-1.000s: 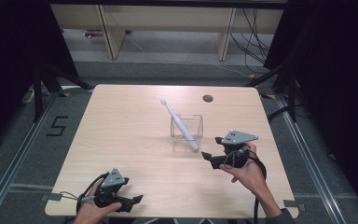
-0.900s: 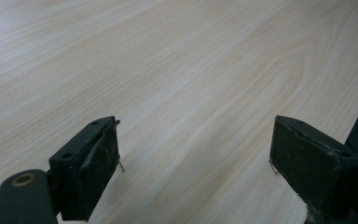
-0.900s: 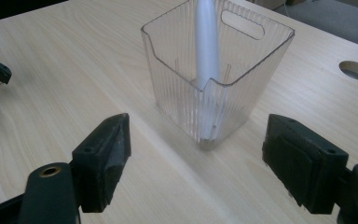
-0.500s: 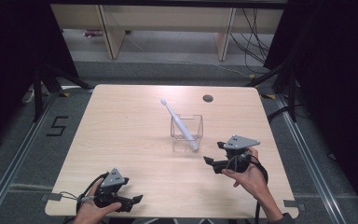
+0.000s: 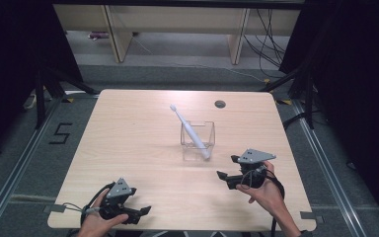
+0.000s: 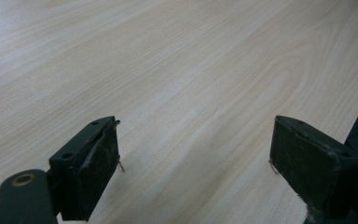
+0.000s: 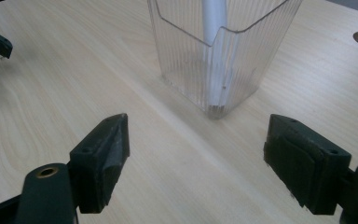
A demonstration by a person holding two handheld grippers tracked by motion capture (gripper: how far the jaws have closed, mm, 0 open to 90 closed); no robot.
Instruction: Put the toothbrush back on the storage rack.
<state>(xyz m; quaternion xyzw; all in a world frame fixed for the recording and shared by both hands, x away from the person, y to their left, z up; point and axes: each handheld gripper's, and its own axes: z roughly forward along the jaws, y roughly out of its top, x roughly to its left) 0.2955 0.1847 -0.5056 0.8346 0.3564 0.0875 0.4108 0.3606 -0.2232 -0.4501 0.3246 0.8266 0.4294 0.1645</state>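
White toothbrush (image 5: 190,131) already stands tilted inside the clear holder (image 5: 197,142) mid-desk (image 5: 128,143), so placing looks done; right gripper (image 5: 229,172) just near-right of holder, fingers wide and empty, left gripper (image 5: 140,213) well apart near-left, fingers wide, empty.

One wooden table (image 5: 128,148) bearing one clear ribbed plastic holder (image 5: 197,140); one white electric toothbrush (image 5: 190,131) stands tilted inside it. Two hand-held grippers: left gripper (image 5: 140,212) and right gripper (image 5: 227,170). One round cable hole (image 5: 220,104).
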